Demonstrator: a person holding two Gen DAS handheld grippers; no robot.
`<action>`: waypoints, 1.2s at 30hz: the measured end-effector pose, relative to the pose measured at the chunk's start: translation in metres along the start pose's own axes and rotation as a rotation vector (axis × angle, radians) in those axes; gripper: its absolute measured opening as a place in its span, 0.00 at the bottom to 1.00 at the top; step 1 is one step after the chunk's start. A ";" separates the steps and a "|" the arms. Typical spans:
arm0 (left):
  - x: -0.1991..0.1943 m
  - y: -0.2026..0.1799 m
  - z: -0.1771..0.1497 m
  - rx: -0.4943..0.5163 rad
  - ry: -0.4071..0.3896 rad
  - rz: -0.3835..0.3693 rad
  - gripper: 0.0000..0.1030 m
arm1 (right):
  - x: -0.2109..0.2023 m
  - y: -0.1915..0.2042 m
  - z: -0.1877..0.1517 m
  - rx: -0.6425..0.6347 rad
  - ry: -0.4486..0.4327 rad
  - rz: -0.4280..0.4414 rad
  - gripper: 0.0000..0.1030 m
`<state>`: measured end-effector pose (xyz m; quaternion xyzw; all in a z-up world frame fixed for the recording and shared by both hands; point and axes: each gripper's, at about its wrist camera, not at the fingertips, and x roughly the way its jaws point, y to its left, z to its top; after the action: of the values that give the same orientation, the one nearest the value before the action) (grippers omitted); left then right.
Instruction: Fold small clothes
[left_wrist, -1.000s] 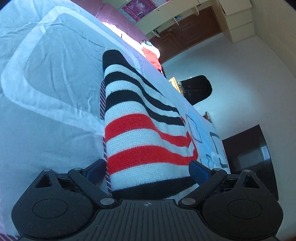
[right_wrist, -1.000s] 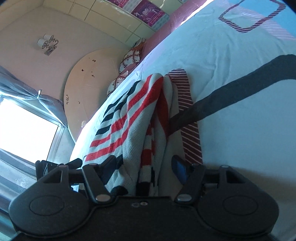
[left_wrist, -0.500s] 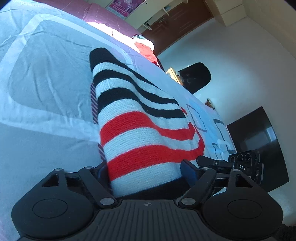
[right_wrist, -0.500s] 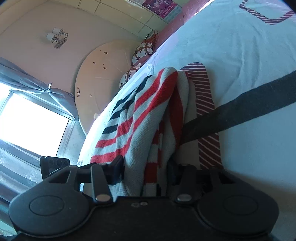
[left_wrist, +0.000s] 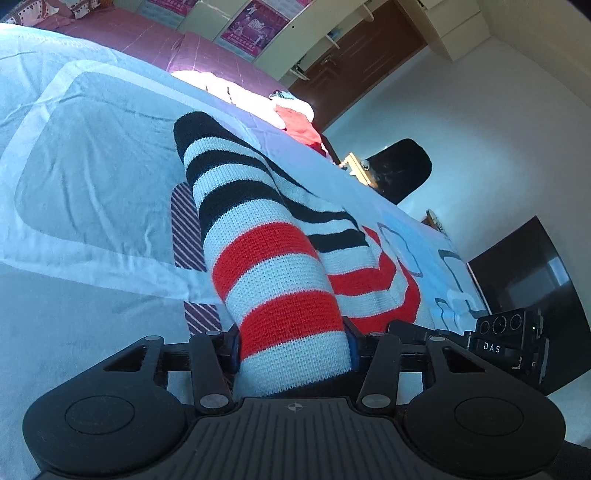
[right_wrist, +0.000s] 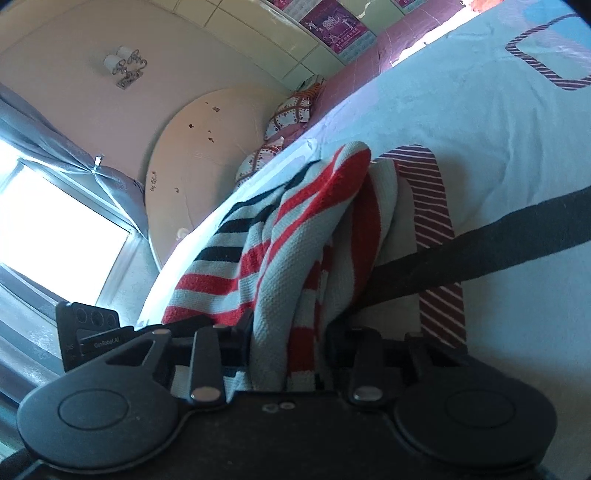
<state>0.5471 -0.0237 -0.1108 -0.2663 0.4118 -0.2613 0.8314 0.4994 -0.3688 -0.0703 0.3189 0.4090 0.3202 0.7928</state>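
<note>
A small knitted sweater (left_wrist: 266, 236) with black, white and red stripes lies on a pale blue bedspread (left_wrist: 92, 177). My left gripper (left_wrist: 291, 350) is shut on one end of it, the knit bunched between the blue pads. My right gripper (right_wrist: 288, 343) is shut on the other end of the sweater (right_wrist: 295, 236), where folded layers hang between the fingers. The right gripper's body shows at the right of the left wrist view (left_wrist: 502, 339), and the left gripper's body shows at the left of the right wrist view (right_wrist: 88, 332).
The bedspread has dark bands (right_wrist: 498, 247) and maroon striped patches (right_wrist: 432, 192). Red and white clothes (left_wrist: 295, 118) lie at the far edge of the bed. A black chair (left_wrist: 402, 170) and a dark screen (left_wrist: 535, 273) stand beyond the bed. A round board (right_wrist: 207, 162) leans by the window.
Both grippers have closed from open onto the ends of the sweater. The sweater has bunched narrower between the jaws and the right gripper has come into the left view.
</note>
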 end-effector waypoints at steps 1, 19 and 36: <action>-0.005 -0.004 0.000 0.006 -0.013 -0.010 0.45 | -0.003 0.004 0.001 -0.006 -0.008 0.014 0.33; -0.168 0.025 -0.008 0.018 -0.210 0.018 0.45 | 0.034 0.134 -0.005 -0.223 0.038 0.090 0.33; -0.266 0.236 -0.034 -0.172 -0.150 0.201 0.57 | 0.249 0.202 -0.079 -0.183 0.227 -0.030 0.38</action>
<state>0.4305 0.3125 -0.1387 -0.3125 0.3940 -0.1199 0.8560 0.4970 -0.0388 -0.0627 0.2011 0.4697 0.3783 0.7719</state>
